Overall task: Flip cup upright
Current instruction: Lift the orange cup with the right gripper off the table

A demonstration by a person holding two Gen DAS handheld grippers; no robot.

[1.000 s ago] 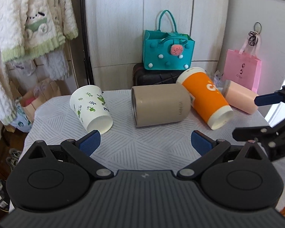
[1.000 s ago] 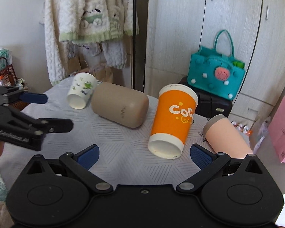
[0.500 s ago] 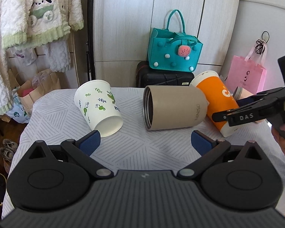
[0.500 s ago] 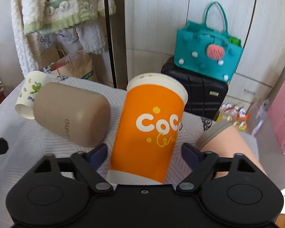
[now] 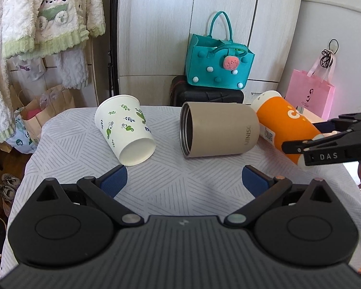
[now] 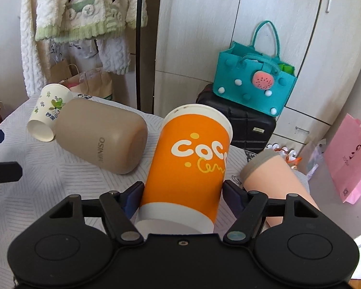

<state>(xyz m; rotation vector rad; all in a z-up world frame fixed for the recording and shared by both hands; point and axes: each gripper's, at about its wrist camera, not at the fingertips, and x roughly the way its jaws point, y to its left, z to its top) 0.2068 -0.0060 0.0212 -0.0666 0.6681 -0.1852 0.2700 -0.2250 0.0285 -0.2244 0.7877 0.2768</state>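
Underneath everything, a table [image 5: 180, 192] under a grey-white cloth with a striped geometric pattern carries four cups, all on their sides. Biggest of them is the beige Miniso tumbler [image 5: 219, 128], its steel-lined mouth facing the left wrist camera and its closed base beside the orange paper cup [image 6: 190, 159]. That orange cup, printed "CoCo" in white, lies with its narrow white base toward the right gripper [image 6: 181, 198] and its wide rim pointing off toward the black suitcase [image 6: 248, 127]. The right gripper's blue pads [image 6: 132, 197] sit against the cup's lower wall on both sides, narrowed onto it (whether the cup has left the cloth I cannot tell). Just right of it lies a peach cup with a grey band [image 6: 272, 175]. On the far left, a white paper cup with green leaves [image 5: 125, 130] lies with its base toward the left wrist camera, near the tumbler but apart from it. The left gripper [image 5: 184, 181] hangs above bare cloth, spread wide, holding nothing.
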